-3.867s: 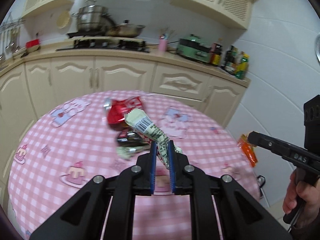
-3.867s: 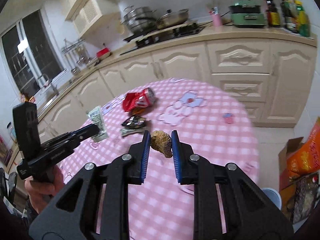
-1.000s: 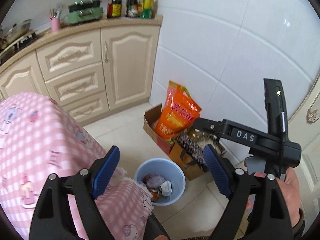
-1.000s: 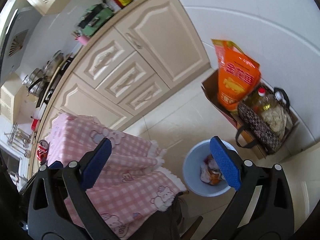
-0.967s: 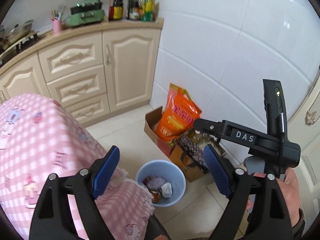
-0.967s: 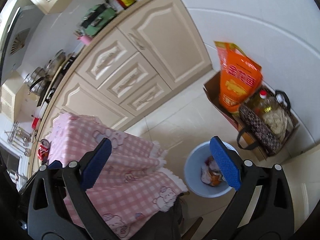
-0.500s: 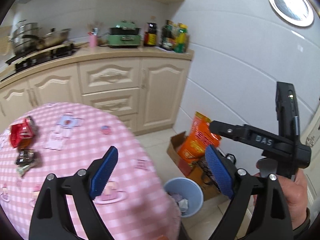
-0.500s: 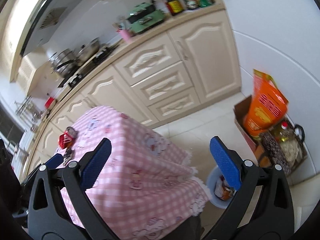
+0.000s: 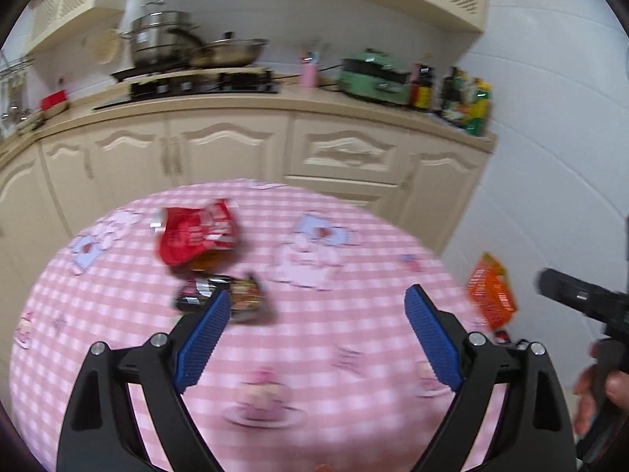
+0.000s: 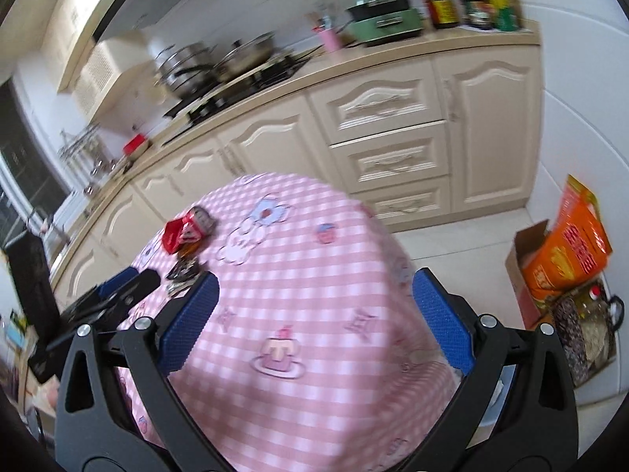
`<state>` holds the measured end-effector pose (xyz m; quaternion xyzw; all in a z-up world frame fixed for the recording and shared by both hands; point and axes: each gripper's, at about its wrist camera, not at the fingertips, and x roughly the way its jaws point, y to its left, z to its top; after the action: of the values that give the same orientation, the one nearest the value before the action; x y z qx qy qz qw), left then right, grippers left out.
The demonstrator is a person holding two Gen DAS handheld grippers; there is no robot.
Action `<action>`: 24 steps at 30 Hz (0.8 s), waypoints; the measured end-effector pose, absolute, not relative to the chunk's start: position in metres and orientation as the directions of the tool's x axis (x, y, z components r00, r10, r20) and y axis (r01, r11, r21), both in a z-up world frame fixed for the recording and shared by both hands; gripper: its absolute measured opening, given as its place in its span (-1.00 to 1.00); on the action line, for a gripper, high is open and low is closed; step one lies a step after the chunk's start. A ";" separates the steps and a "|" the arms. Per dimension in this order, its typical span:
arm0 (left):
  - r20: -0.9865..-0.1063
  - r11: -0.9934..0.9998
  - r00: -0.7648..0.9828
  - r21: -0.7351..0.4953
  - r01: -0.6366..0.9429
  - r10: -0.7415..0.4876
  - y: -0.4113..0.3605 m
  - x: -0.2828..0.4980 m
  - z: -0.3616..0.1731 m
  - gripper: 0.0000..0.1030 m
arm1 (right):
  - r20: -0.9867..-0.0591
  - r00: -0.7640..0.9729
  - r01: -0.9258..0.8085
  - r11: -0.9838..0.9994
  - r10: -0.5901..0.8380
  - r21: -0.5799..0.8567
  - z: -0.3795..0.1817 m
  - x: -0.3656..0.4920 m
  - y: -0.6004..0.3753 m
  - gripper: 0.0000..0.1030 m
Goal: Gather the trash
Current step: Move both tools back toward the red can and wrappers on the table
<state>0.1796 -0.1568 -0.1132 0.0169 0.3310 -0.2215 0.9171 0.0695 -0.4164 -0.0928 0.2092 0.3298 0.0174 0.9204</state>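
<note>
Left wrist view: dark wrapper point(image 9: 232, 299) lies beyond the left gripper's point(image 9: 314, 310) wide-open, empty fingers point(image 9: 202, 332).

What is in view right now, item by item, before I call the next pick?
Red wrapper: one, red, far left part of the table.
Dark wrapper: one, black with colours, just nearer than the red one; blurred.
Table: one, round, pink checked cloth with cartoon prints.
Orange bag: one, orange, in a cardboard box on the floor by the wall.
Patterned bag: one, dark, beside the box.
Pots: steel, stacked on the stove, a pan alongside.
Green appliance: one, on the counter.
Bottles: several, counter's right end.
Pink cup: one, on the counter.
Left gripper: open, empty.
Right gripper: open, empty.
Hand: holds the right gripper's handle.
</note>
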 end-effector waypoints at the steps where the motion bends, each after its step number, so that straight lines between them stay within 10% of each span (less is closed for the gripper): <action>1: -0.622 0.907 0.685 -0.106 0.407 -0.379 -0.153 0.186 -0.116 0.72 | -0.602 0.777 0.089 0.915 0.183 0.394 -0.093 0.074 -0.408 0.88; 16: -0.750 0.924 0.590 -0.073 0.377 -0.300 -0.147 0.253 -0.167 0.67 | -0.639 0.722 -0.020 0.930 0.267 0.367 -0.110 0.117 -0.349 0.88; 20: -0.773 0.918 0.551 -0.098 0.384 -0.313 -0.146 0.261 -0.174 -0.15 | -0.655 0.703 -0.023 0.929 0.277 0.368 -0.119 0.126 -0.343 0.88; 24: -0.764 0.903 0.525 -0.171 0.394 -0.374 -0.136 0.260 -0.173 -0.55 | -0.673 0.682 -0.027 0.930 0.286 0.367 -0.127 0.138 -0.334 0.88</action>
<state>0.2601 -0.1364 -0.1732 0.0114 0.4347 -0.2201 0.8732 0.1383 -0.3341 -0.1266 0.1661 0.3894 0.0869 0.9018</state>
